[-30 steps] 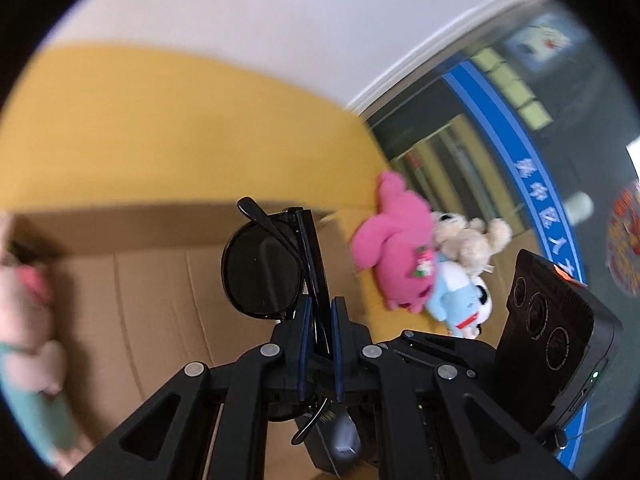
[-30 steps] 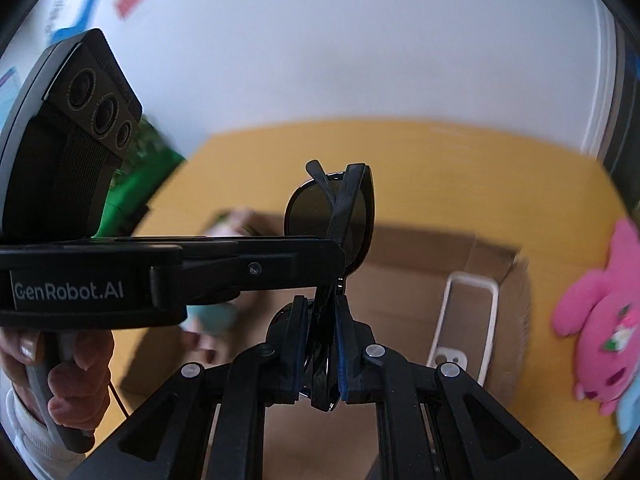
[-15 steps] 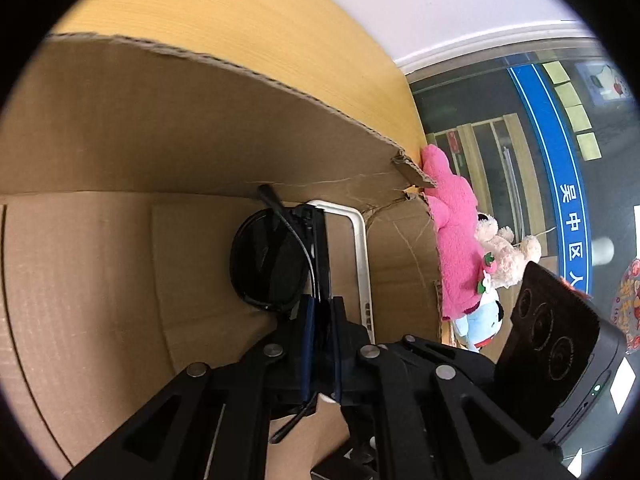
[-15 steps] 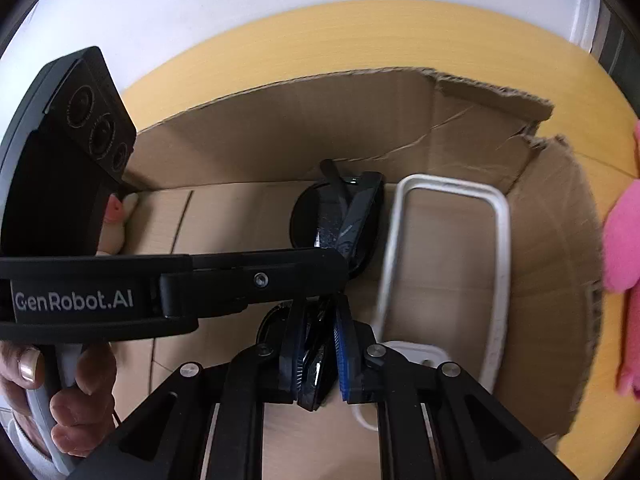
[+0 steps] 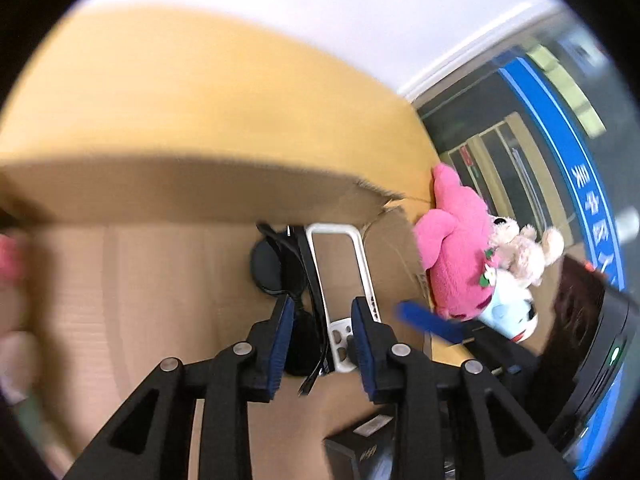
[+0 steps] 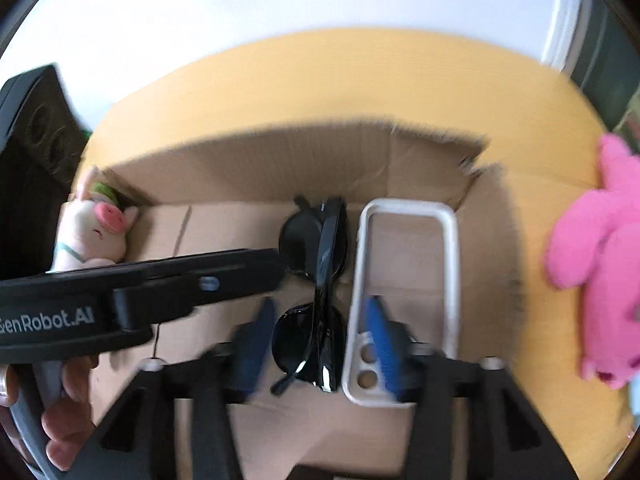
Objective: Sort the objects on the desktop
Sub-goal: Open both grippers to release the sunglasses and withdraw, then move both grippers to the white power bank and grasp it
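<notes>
Folded sunglasses [image 6: 320, 300] lie in the cardboard box [image 6: 256, 168], just beside a white phone case [image 6: 404, 300] at their 3 o'clock. Left gripper [image 5: 322, 320] and right gripper [image 6: 316, 332] have just been opening; both jaws now stand apart, pads clear of the sunglasses between them.

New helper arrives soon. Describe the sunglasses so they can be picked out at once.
Find the cardboard box on the yellow table. On its floor, against the back wall, lie the folded black sunglasses, left of a white phone case. They are the only dark, glossy thing with round lenses.
</notes>
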{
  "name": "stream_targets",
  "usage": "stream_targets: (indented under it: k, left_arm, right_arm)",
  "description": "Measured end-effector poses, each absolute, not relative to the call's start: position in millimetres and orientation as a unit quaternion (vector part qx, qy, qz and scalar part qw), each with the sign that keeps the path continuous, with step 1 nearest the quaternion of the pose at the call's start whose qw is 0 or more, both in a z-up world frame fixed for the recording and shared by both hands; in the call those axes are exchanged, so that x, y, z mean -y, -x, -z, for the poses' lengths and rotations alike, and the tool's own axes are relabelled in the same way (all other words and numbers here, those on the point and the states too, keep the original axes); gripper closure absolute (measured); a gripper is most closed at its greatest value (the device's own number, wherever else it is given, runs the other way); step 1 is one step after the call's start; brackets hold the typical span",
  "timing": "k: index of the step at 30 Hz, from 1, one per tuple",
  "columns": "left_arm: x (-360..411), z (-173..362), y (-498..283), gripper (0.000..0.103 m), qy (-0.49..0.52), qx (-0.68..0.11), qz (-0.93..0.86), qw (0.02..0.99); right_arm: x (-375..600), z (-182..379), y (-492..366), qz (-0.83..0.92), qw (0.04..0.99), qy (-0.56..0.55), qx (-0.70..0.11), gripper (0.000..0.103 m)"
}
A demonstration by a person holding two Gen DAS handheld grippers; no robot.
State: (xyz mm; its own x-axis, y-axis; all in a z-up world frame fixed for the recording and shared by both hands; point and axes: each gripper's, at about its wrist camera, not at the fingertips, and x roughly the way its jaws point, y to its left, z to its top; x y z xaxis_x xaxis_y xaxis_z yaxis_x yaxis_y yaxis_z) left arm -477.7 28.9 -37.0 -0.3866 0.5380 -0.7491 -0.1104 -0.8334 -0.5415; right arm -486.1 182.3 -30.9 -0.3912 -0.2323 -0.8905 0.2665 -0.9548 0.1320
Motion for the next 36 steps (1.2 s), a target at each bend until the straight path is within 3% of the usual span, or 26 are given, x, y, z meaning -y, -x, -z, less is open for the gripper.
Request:
stream_targets:
  k: [2,3,5,8,14,20,36]
  left_arm:
    - [-21,3,447,0.070,0.477,0.160,-0.844,0.185]
    - [-16,-16,427,0.066,0.454,0.137,-0.864,0.171]
    - [-6,-43,395,0.041,0.415,0.112,-0.891,0.145]
    - [8,-81,338,0.025,0.341,0.084,-0.931,0.098]
    - [13,-117,234,0.024,0.248,0.043,-0.967,0.030]
    - [5,-101,162,0.021,0.236,0.020,-0.972,-0.010]
    - [26,-66,117,0.021,0.259,0.022,-0.966,-0.016]
  right_arm:
    - [-189,1,460,0.855,0.147,-0.496,-0.024,0.022]
    - [-191,-13,448,0.864,0.148,-0.481,-0.025,0.020]
    - [-200,-42,413,0.883,0.149,-0.445,-0.026,0.011]
    - [-201,-75,357,0.910,0.150,-0.386,-0.018,0.000]
    - [-189,-107,257,0.933,0.156,-0.324,-0.026,0.000]
    - [-172,-88,187,0.939,0.146,-0.309,-0.030,0.000]
    - [-165,-72,136,0.943,0.128,-0.301,-0.054,0.000]
